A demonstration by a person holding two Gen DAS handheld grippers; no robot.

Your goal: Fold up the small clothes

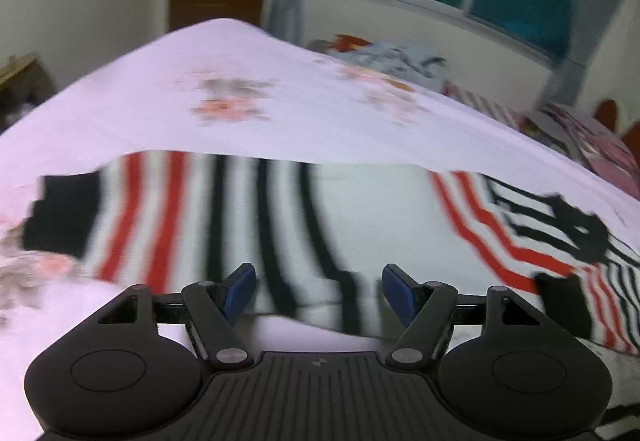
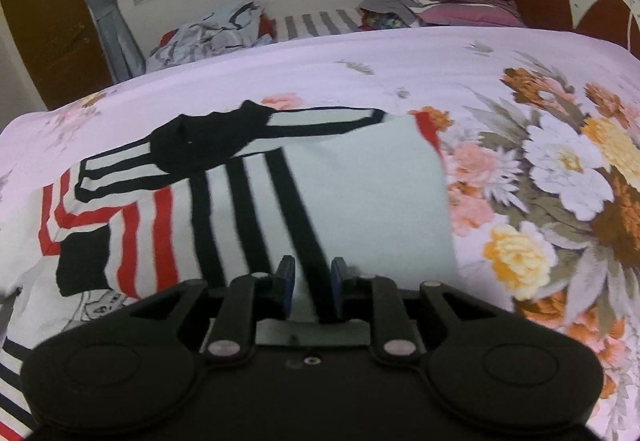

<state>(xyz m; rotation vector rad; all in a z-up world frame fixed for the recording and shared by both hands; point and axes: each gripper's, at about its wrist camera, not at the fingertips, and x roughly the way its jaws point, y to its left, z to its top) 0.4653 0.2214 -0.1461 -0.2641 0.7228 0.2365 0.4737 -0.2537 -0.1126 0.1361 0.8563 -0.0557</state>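
Left gripper, jaws wide apart, hovers over the white shirt with black and red stripes on the pale pink floral bedsheet. Right gripper looks nearly closed on the shirt's hem; a thin pinch could slip. Open sheet lies rightward.

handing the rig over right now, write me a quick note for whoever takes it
Left tongs: open, empty, hovering over the near edge of the white garment with red and black stripes.
Right tongs: nearly closed over the same garment's near edge; a black stripe runs between the fingers, but whether they pinch cloth is unclear.
The garment lies on the pink floral bedsheet, one black-cuffed sleeve already folded across the body.
Left to do: fold the remaining sides and the body. A loose pile of pale clothes waits at the far side of the bed.
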